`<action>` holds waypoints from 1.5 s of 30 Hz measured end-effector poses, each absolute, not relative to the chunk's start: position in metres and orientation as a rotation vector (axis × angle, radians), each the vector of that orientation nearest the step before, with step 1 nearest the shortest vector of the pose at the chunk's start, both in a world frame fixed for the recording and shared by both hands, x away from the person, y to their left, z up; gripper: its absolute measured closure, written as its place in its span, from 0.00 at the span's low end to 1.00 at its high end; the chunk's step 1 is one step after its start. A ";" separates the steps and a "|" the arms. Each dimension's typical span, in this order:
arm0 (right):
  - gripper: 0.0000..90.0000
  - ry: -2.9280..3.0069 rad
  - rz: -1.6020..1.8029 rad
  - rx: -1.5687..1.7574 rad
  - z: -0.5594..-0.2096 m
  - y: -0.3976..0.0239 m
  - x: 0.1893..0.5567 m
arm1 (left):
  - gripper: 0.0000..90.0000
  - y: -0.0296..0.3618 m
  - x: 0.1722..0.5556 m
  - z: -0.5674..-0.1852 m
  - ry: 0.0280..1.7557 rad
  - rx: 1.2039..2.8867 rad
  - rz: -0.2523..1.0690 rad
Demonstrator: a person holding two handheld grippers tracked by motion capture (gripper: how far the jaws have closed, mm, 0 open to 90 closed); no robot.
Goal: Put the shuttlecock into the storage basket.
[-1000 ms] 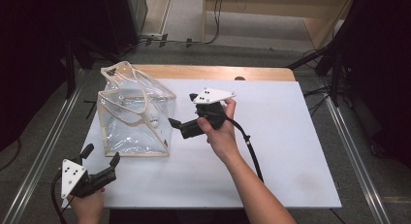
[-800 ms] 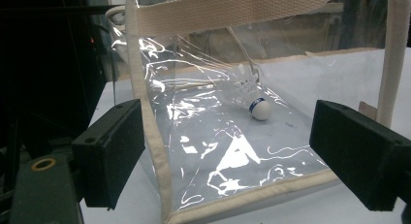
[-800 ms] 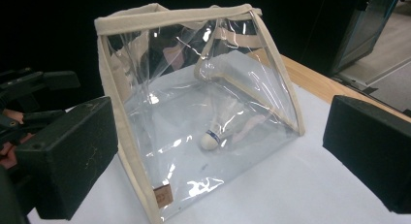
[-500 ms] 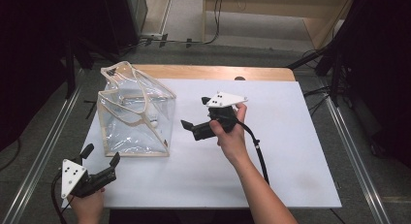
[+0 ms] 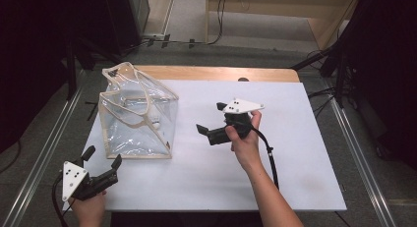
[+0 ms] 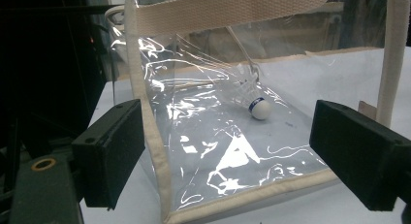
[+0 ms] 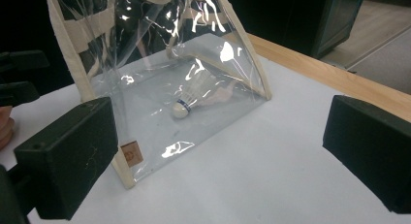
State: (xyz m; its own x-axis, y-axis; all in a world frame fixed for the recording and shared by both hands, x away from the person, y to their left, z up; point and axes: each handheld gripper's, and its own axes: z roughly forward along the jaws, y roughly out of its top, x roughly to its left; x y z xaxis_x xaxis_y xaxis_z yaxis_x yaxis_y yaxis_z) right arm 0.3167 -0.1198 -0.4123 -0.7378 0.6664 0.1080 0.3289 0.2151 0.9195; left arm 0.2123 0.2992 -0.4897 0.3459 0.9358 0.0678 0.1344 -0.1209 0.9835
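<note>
Now the clear bag (image 5: 135,116) stands left of centre in the high view, a shuttlecock (image 7: 190,99) inside. Left tool (image 5: 103,164), lower left, and right tool (image 5: 210,120), centre, both gape wide, empty.

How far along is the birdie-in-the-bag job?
Done, it seems: the shuttlecock lies inside the clear tote bag, on its bottom. In hand: nothing; the right gripper is open beside the bag and apart from it, and the left gripper is open near the bag's front corner. Left: perhaps only taking the grippers away.
</note>
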 end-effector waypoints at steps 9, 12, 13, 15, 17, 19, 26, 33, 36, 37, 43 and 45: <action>0.00 2.168 1.521 0.977 -0.425 -0.134 0.313 | 0.15 0.299 0.212 -0.490 1.007 1.536 0.935; 0.00 2.167 1.518 0.995 -0.430 -0.139 0.311 | 0.15 0.299 0.212 -0.490 1.007 1.536 0.935; 0.00 2.167 1.515 0.994 -0.431 -0.140 0.310 | 0.15 0.299 0.212 -0.490 1.007 1.536 0.935; 0.00 2.163 1.513 1.002 -0.433 -0.143 0.309 | 0.15 0.299 0.212 -0.490 1.007 1.537 0.936; 0.00 2.159 1.509 1.011 -0.435 -0.147 0.308 | 0.15 0.299 0.212 -0.490 1.008 1.536 0.936; 0.00 2.155 1.505 1.020 -0.438 -0.150 0.307 | 0.15 0.299 0.212 -0.490 1.007 1.536 0.936; 0.00 2.141 1.491 1.050 -0.444 -0.162 0.304 | 0.15 0.299 0.212 -0.490 1.008 1.536 0.936; 0.00 2.123 1.482 1.084 -0.449 -0.174 0.300 | 0.15 0.299 0.212 -0.490 1.008 1.536 0.937; 0.00 2.116 1.476 1.093 -0.453 -0.179 0.298 | 0.15 0.299 0.212 -0.490 1.009 1.536 0.937; 0.00 2.116 1.474 1.100 -0.454 -0.181 0.297 | 0.15 0.299 0.212 -0.490 1.007 1.539 0.937; 0.00 2.093 1.468 1.126 -0.458 -0.192 0.293 | 0.15 0.299 0.212 -0.490 1.008 1.538 0.938; 0.00 2.090 1.461 1.133 -0.460 -0.196 0.292 | 0.15 0.299 0.212 -0.490 1.008 1.539 0.939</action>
